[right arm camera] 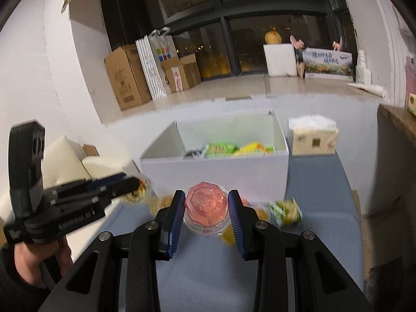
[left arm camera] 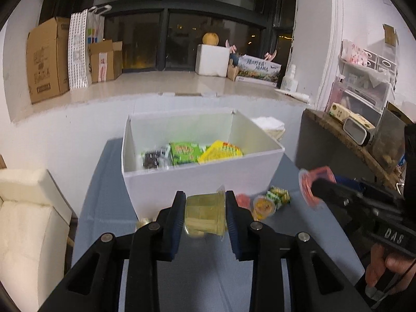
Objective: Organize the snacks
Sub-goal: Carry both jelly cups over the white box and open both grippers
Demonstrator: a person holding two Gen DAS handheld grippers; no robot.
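My left gripper (left arm camera: 205, 217) is shut on a yellow jelly cup (left arm camera: 204, 214), held above the blue table in front of the white box (left arm camera: 202, 179). My right gripper (right arm camera: 206, 214) is shut on a pink jelly cup (right arm camera: 206, 209), also held short of the white box (right arm camera: 215, 174). The box holds a green packet (left arm camera: 183, 152), a yellow packet (left arm camera: 221, 152) and a dark packet (left arm camera: 153, 158). On the table lie an orange jelly cup (left arm camera: 264, 205), a pink cup (left arm camera: 243, 199) and a green-yellow packet (left arm camera: 279, 196). The right gripper with its pink cup (left arm camera: 309, 186) shows at the right of the left wrist view.
A tissue pack (right arm camera: 313, 137) stands right of the box. A cream sofa (left arm camera: 28, 221) is at the left. A dark wooden shelf (left arm camera: 345, 140) with a clock is at the right. Cardboard boxes (left arm camera: 49, 59) stand on the window ledge behind.
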